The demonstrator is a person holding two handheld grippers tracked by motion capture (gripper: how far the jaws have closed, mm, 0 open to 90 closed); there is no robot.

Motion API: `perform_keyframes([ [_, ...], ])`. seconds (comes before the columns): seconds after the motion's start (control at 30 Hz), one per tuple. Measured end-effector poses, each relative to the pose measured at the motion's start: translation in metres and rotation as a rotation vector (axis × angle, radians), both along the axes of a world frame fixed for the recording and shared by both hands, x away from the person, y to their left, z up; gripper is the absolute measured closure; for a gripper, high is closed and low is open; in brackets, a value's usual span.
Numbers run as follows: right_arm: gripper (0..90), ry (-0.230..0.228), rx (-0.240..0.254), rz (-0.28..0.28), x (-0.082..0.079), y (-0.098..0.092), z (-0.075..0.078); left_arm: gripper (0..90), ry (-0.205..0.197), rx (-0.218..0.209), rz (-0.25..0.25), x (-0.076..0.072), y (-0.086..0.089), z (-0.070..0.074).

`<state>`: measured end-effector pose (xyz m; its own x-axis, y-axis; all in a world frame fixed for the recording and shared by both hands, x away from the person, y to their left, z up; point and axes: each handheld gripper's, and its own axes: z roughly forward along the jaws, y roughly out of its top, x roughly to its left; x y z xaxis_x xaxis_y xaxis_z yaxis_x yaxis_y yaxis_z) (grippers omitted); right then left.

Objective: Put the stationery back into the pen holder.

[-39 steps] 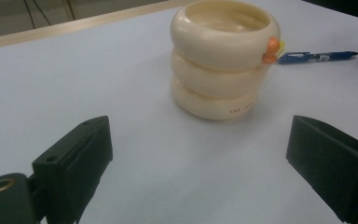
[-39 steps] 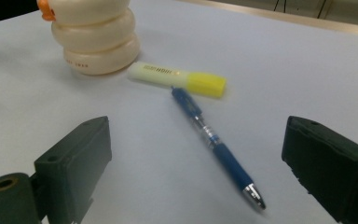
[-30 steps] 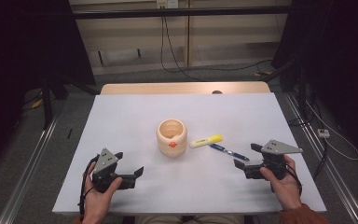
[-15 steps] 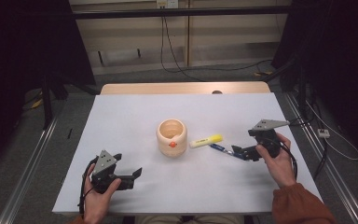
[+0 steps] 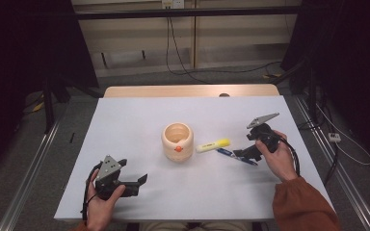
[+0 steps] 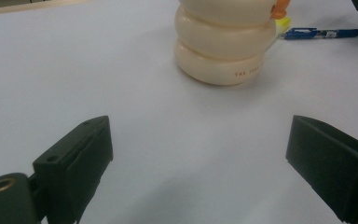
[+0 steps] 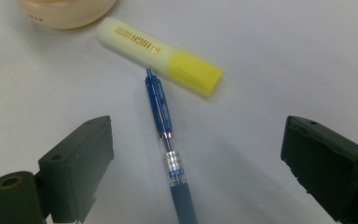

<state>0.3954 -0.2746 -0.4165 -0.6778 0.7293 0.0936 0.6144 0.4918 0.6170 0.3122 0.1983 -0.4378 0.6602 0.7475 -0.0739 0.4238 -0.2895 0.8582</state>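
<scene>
In the left gripper view, the left gripper [image 6: 198, 163] has its two black jaws wide apart, and between them there is just bare white table [image 6: 74, 60]. Ahead of the jaws, well apart from them and a little toward the right jaw, stands a cream ribbed cup [image 6: 223, 42] with small lettering near its base. Beyond the cup, on the right jaw's side, lies a blue pen [image 6: 324, 33], and a bit of a yellow marker [image 6: 284, 23] shows just beside the cup.

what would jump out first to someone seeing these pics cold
Probably the cream ribbed pot with its orange dot, standing alone mid-table on the white table. Just right of it lie a yellow highlighter and a blue pen, the pen's tip near the highlighter. The right tongs hang open straddling the pen, while the left tongs wait open near the table's front left.
</scene>
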Motion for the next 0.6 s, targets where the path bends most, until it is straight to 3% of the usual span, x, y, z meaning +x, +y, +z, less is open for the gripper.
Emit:
perform_keyframes([
  [0.17, 13.2, 0.037, -0.033, 0.017, -0.0018, -0.0021, 0.0004, 7.2, 0.003, 0.003, -0.006, -0.0001, -0.0005, -0.0001],
  [0.37, 18.3, 0.091, -0.124, 0.044, -0.0019, -0.0019, -0.0045, 7.2, 0.002, 0.005, -0.006, -0.0003, -0.0004, -0.0002],
  [0.6, 37.6, 0.124, -0.174, 0.099, -0.0039, -0.0006, -0.0072, 7.2, 0.006, 0.007, 0.001, 0.0003, 0.0002, -0.0008],
])
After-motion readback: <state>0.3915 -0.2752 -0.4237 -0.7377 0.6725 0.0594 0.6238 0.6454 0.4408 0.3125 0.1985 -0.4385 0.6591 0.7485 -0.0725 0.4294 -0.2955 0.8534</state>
